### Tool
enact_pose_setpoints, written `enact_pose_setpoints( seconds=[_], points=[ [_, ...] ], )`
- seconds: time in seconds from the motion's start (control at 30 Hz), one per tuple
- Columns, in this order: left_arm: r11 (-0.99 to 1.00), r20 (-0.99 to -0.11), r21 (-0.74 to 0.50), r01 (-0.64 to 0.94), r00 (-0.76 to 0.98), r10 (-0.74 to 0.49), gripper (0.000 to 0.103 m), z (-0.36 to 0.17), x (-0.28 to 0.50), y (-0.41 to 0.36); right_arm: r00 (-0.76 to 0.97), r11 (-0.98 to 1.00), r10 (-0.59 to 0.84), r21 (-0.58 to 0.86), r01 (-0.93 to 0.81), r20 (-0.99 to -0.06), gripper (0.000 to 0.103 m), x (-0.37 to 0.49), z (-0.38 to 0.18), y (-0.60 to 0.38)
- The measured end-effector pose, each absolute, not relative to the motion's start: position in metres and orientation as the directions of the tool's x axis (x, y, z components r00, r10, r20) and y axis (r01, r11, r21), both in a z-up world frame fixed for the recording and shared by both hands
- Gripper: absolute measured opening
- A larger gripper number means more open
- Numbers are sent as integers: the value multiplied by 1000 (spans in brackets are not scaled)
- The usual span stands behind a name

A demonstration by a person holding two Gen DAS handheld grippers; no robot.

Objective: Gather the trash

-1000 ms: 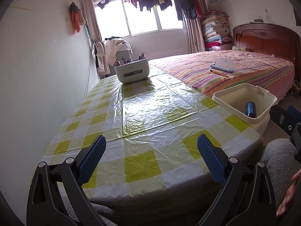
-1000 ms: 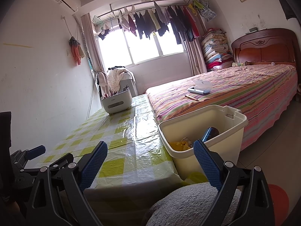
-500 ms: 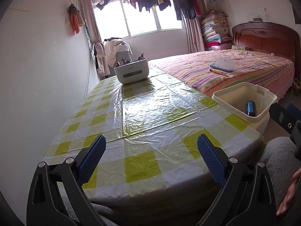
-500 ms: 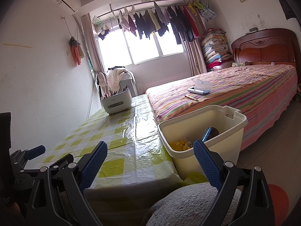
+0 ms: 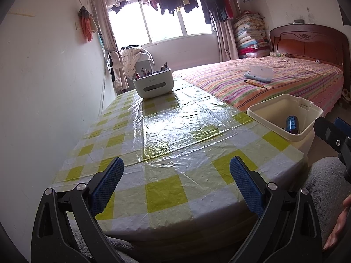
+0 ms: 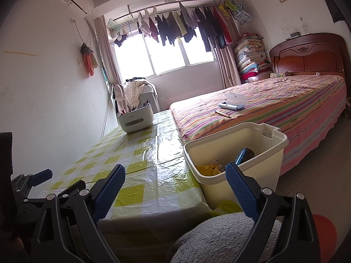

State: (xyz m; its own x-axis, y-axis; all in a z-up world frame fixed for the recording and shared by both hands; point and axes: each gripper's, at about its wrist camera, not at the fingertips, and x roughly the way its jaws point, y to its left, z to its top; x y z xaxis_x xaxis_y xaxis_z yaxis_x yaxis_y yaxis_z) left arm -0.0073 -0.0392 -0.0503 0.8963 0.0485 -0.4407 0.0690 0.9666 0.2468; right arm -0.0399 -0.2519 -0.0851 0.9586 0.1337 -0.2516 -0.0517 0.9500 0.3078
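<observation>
Nothing's really moved since earlier: left gripper [image 5: 175, 182] and right gripper [image 6: 175, 186] both hang released, holding nothing. Blue can [image 5: 292, 124] and yellow wrapper [image 6: 210, 168] sit in the cream bin [image 6: 252, 175] off the table's [image 5: 166, 135] right edge; organizer's [image 5: 153, 83] label unreadable.

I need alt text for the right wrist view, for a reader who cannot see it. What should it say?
The open right gripper points at a cream plastic bin beside a table with a yellow-checked plastic cloth; the bin holds a blue can and a yellow wrapper. Behind is a striped bed.
</observation>
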Motion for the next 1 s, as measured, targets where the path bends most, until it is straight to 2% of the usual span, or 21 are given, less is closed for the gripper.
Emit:
enact_pose_setpoints(
  seconds=[1.0],
  points=[
    [964,-451,248,97,892,27,96,-51,-8,-43,958,950,129,307,-47,-255,90,-40,-87,-256]
  ],
)
